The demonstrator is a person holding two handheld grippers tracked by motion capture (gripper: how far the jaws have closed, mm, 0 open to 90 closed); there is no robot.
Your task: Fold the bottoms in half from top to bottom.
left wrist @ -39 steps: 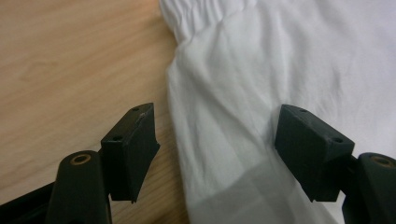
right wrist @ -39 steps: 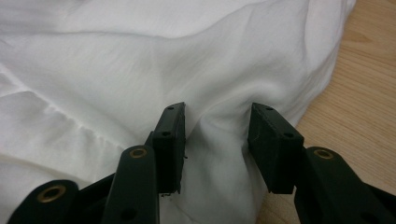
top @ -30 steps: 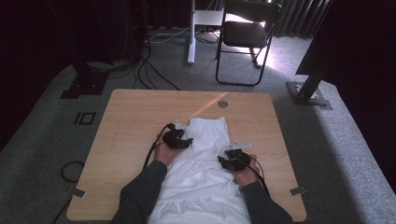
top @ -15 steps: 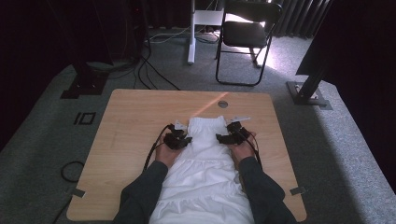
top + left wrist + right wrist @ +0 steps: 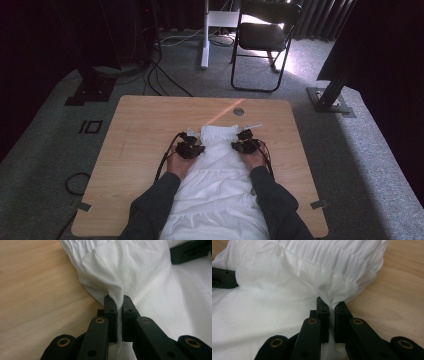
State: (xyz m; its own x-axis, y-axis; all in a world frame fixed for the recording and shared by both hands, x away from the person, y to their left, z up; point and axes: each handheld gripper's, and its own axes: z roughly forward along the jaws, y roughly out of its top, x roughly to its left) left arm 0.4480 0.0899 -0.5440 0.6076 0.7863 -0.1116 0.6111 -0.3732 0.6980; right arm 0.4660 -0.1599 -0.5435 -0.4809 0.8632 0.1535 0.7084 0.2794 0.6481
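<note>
White garment (image 5: 218, 185), thin soft woven cloth, lies flat on the wooden table (image 5: 135, 145), running from the near edge between the person's forearms up to about mid-table; far end is a gathered band of fine pleats, and a second ruffled seam crosses it lower down. Table surface: pale wood grain, matte, with a small round metal grommet (image 5: 238, 111) beyond the garment. Left gripper (image 5: 191, 148), black plastic with brass-coloured pivot pins, sits at the garment's left edge just below the gathered band; in the left gripper view its jaws have just been closing and now pinch a fold of the cloth (image 5: 120, 272), which bunches into radiating creases above the tips. Right gripper (image 5: 245, 145) sits at the opposite edge, level with the left; its jaws have likewise just been closing and clamp a tuck of fabric (image 5: 312, 272) directly under the pleated band, puckers converging on the pads. Black cables loop from both grippers across the table toward the person.
</note>
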